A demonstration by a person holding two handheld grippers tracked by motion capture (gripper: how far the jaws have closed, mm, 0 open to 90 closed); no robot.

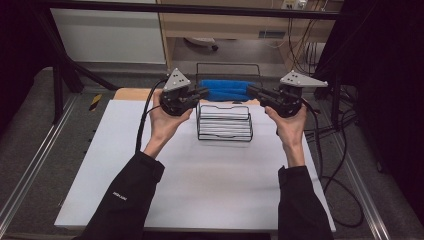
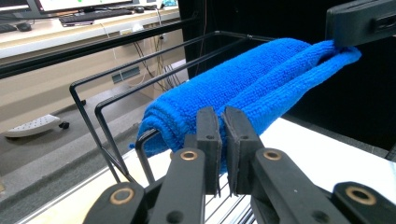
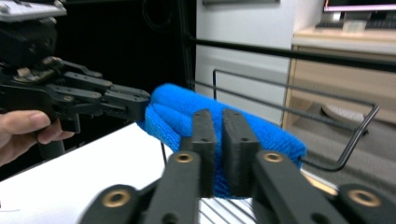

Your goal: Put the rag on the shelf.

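Both grippers are up at the far end of the white table [image 1: 200, 190], one at each end of a folded blue microfibre cloth [image 1: 227, 90]

Left gripper [image 1: 204, 93]: jaws pinched nearly together on the cloth's left end. In the left gripper view the pads [image 2: 208, 135] sit close, with only a thin slot between them and blue fabric right behind and between the tips. Reads as a clamp on a fold of the cloth [image 2: 243, 88]

Right gripper [image 1: 251, 91]: same story, mirrored. Jaws narrow, tips buried in the right end of the cloth [image 3: 187, 116]. In the right gripper view the left gripper [image 3: 144, 106] bites the far end of the roll, with a hand [image 3: 28, 133] wrapped on its grip

Cloth position: stretched level between the two grippers, lying across the rear top of the black wire rack [image 1: 225, 122]. In the left gripper view it drapes over the rack's top wires [image 2: 112, 98]; the right gripper's jaw [image 2: 359, 21] presses its far end. It is folded into a thick double roll, sagging slightly at the ends

The rack stands upright on the table, centred between the hands, and it appears to carry nothing but the cloth. Whether the cloth's weight rests on the wires or hangs from the jaws, I cannot tell

Both forearms in black sleeves [image 1: 125, 200] come in from the near edge
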